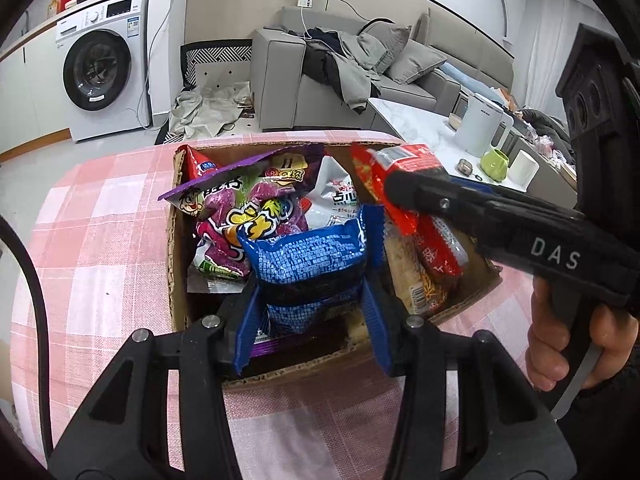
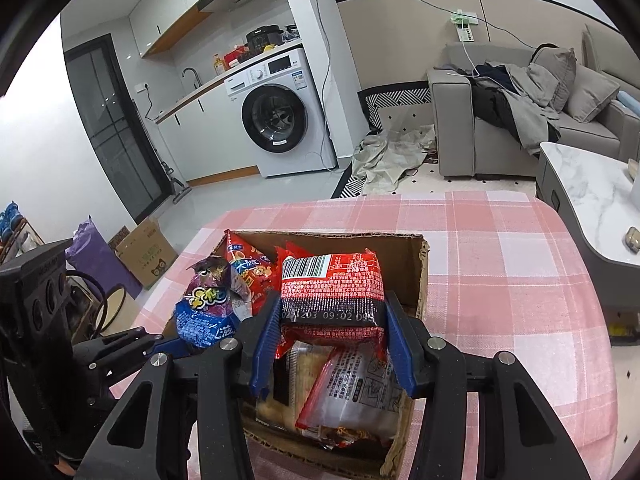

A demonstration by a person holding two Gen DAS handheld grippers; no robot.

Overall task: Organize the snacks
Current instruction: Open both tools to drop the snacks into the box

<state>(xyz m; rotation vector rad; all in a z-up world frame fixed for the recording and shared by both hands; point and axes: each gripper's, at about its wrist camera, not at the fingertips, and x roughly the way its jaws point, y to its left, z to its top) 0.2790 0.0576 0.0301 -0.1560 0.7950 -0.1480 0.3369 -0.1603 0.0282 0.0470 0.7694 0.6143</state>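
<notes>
An open cardboard box [image 1: 178, 264] [image 2: 418, 280] of snack packets stands on the pink checked tablecloth. My left gripper [image 1: 310, 300] is shut on a blue packet [image 1: 308, 264] and holds it over the box; the packet also shows in the right wrist view [image 2: 202, 322]. My right gripper [image 2: 330, 316] is shut on a red packet [image 2: 330, 280] above the box's right side; in the left wrist view its body [image 1: 520, 236] reaches in from the right with the red packet [image 1: 400, 160]. A purple candy bag [image 1: 244, 208] and more red packets [image 1: 438, 248] lie inside.
The table's far edge [image 2: 400, 198] lies just beyond the box. A marble coffee table [image 1: 424, 128] with a white kettle [image 1: 478, 126], a green mug and a white cup stands to the right. A sofa and a washing machine stand behind.
</notes>
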